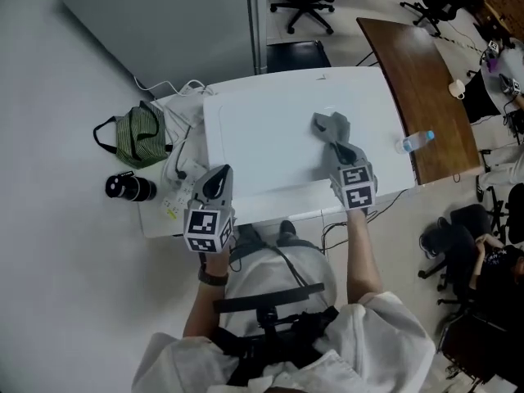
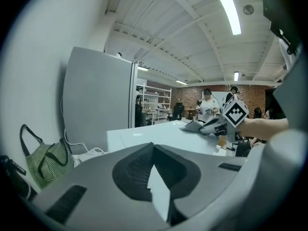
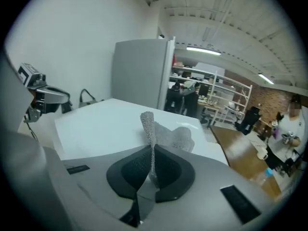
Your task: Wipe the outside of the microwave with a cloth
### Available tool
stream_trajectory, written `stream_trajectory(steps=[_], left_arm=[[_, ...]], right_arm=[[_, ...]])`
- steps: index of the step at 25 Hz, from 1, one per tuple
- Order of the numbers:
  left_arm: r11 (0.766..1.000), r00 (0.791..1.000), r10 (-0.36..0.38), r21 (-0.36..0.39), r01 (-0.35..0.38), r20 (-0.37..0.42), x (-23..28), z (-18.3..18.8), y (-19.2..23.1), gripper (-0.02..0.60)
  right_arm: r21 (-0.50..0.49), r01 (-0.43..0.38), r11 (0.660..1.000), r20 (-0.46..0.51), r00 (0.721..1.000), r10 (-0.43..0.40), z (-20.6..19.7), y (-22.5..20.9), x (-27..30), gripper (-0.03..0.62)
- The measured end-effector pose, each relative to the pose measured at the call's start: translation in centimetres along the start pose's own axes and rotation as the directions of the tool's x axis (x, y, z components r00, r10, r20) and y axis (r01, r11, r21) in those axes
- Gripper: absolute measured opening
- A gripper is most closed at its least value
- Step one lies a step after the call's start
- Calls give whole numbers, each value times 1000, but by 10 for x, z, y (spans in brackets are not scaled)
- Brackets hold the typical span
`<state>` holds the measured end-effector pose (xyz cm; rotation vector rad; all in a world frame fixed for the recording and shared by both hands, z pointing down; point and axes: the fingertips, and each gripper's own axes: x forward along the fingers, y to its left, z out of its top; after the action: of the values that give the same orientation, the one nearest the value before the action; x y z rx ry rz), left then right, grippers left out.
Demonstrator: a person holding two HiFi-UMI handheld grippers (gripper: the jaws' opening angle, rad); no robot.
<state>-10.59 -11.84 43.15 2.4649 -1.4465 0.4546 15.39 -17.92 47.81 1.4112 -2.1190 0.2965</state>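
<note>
Pinching the grey cloth (image 1: 330, 124) in my right gripper (image 1: 338, 147), jaws clamped on one edge, at 2 o'clock on the microwave (image 1: 262, 137) top. Soft, light, floppy, I reckon: grip near the edge, drag flat. Left gripper (image 1: 216, 178) closed, empty, 8 o'clock.

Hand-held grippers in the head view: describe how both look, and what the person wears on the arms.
The left hand-held gripper and right hand-held gripper are grey bodies with tapering jaws lined with black ribbed pads, each carrying a white cube with black square markers. The person wears white short sleeves and a dark wristband on the left wrist.
</note>
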Motion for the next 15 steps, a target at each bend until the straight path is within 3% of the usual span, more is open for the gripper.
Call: stream_trajectory(steps=[4,7,11,15], left_arm=[[1000,999,23,3,-23,-38,16,-8,-49,23],[999,994,50,-1,-50,-94,18,-34,-68,23],[997,988,67,-14,-70,-139,3,-53,-80,23],[996,991,85,1,-86,-106,-16,-42,-66,23]], right_arm=[[104,119,987,9,993,-120,-46,-120,-29,28],[131,107,986,12,994,-110,-65,-143,-33,28],[48,0,999,39,999,-2,-50,-86,-32,28],[-61,-163,985,84,982,168,-9,24,-25,29]])
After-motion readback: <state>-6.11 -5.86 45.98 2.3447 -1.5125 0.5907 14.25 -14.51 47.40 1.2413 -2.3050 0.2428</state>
